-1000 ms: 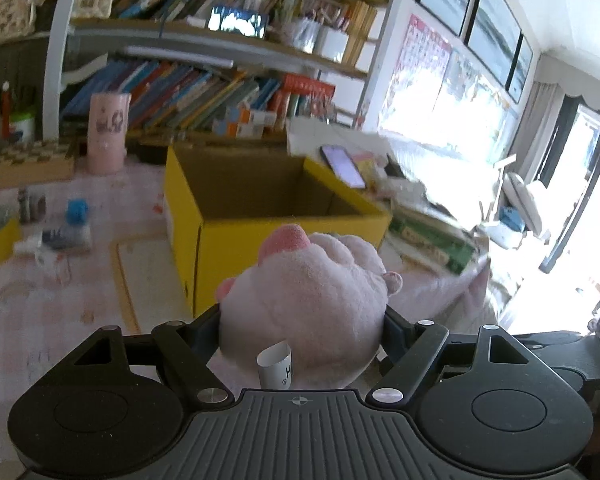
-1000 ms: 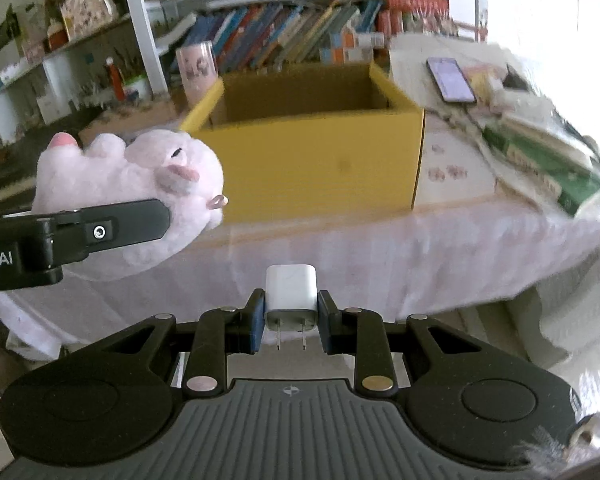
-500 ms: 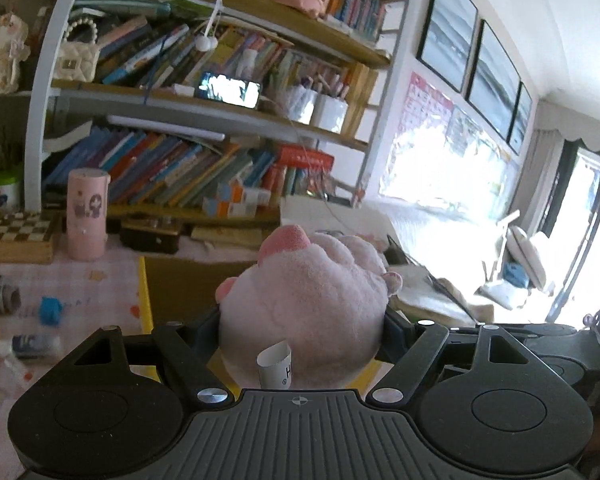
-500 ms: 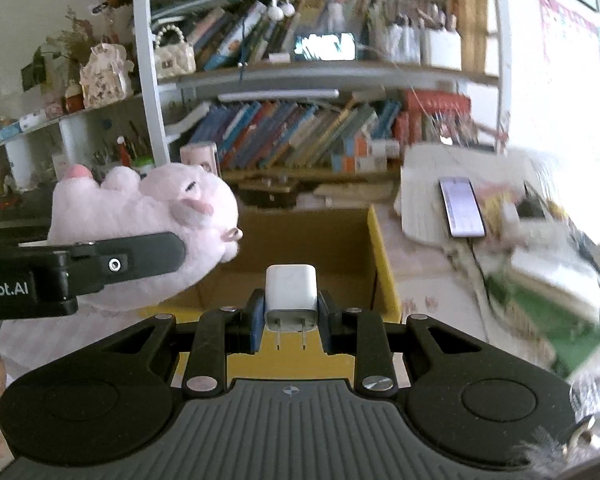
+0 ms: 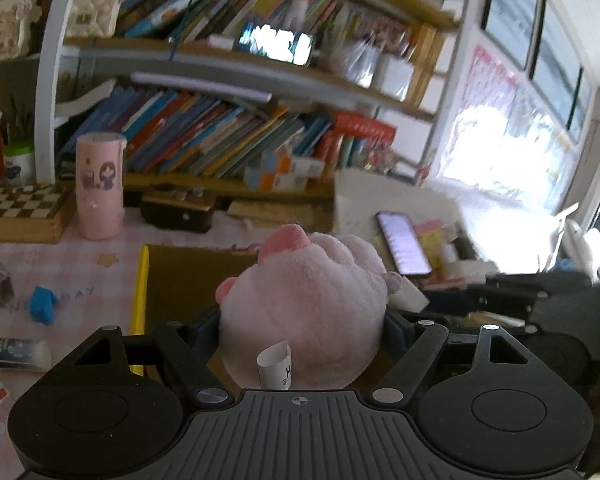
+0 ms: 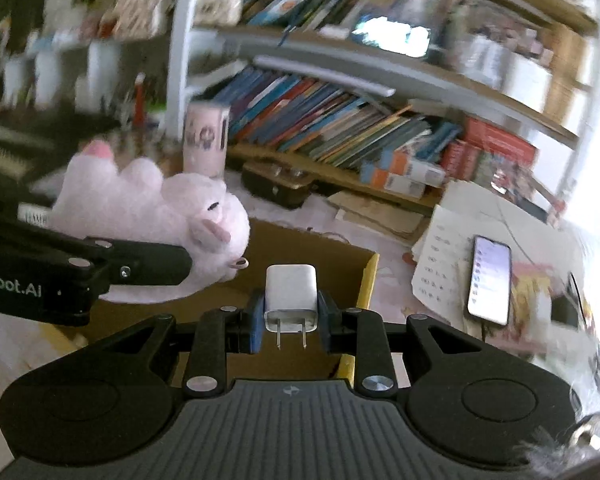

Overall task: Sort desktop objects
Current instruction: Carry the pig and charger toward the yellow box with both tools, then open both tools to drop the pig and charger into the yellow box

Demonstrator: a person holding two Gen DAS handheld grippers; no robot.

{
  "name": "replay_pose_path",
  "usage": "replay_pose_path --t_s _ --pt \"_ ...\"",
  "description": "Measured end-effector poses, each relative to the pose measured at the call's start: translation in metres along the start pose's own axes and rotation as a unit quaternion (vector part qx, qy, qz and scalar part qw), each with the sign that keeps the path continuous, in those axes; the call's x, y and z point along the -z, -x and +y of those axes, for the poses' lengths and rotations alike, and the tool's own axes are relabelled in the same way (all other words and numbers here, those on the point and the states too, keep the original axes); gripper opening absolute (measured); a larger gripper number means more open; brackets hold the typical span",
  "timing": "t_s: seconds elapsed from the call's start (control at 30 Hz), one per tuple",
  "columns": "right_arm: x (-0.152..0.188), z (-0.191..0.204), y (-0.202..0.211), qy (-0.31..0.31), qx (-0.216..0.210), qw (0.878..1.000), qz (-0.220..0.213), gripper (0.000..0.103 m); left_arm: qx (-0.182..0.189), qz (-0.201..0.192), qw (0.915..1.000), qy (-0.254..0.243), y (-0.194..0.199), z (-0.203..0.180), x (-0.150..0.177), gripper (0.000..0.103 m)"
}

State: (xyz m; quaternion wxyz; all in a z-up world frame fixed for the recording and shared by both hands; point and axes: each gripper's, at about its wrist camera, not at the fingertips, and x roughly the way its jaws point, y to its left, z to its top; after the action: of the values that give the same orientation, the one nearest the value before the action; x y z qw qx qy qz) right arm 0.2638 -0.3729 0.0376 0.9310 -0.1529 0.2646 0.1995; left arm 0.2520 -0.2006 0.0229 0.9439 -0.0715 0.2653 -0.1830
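Note:
My left gripper is shut on a pink plush pig, which fills the middle of the left wrist view with a white tag at its base. It hangs over the open yellow cardboard box. In the right wrist view the same plush pig sits at the left, clamped in the left gripper's black finger. My right gripper is shut on a white plug-in charger, prongs toward the camera, above the yellow box near its right wall.
On the pink checked tablecloth left of the box lie a blue clip, a small tube and a pink cup beside a chessboard. A lit phone rests on papers at the right. Bookshelves stand behind.
Both grippers have travelled forward from the table's front edge to above the box, each keeping its load. The right gripper has rolled, tilting its view.

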Motion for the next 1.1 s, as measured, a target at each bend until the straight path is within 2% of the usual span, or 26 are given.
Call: replay_pose_path --t_s 0.13,0.23,0.37,0.53,0.67,1.0,1.07,1.1 --pt "-0.003 -0.004 -0.036 0.066 -0.02 0.997 0.03 0.024 -0.025 0.026 0.9993 -0.011 -0.023 0.003 0.0 0.08" --pt "-0.006 -0.003 -0.06 0.119 -0.042 0.99 0.055 0.024 -0.038 0.043 0.9983 -0.012 -0.037 0.007 -0.001 0.08" --pt "-0.007 0.002 -0.088 0.182 -0.074 0.976 0.093 0.024 -0.05 0.064 0.9965 -0.019 -0.052 0.009 0.0 0.08" --pt "-0.003 0.014 -0.104 0.248 -0.099 0.957 0.111 0.025 -0.063 0.08 0.9947 -0.017 -0.062 0.012 0.001 0.081" --pt "-0.003 0.018 -0.113 0.26 -0.112 0.952 0.119 0.025 -0.069 0.089 0.9935 -0.02 -0.064 0.01 0.001 0.082" --pt "-0.008 0.015 -0.124 0.247 -0.115 0.954 0.122 0.025 -0.082 0.093 0.9922 -0.014 -0.065 0.009 -0.001 0.092" --pt "-0.009 0.014 -0.123 0.236 -0.116 0.958 0.118 0.029 -0.084 0.09 0.9923 -0.011 -0.064 0.009 -0.001 0.095" --pt "-0.01 0.013 -0.121 0.233 -0.115 0.959 0.111 0.038 -0.084 0.088 0.9925 -0.008 -0.063 0.01 -0.001 0.098"
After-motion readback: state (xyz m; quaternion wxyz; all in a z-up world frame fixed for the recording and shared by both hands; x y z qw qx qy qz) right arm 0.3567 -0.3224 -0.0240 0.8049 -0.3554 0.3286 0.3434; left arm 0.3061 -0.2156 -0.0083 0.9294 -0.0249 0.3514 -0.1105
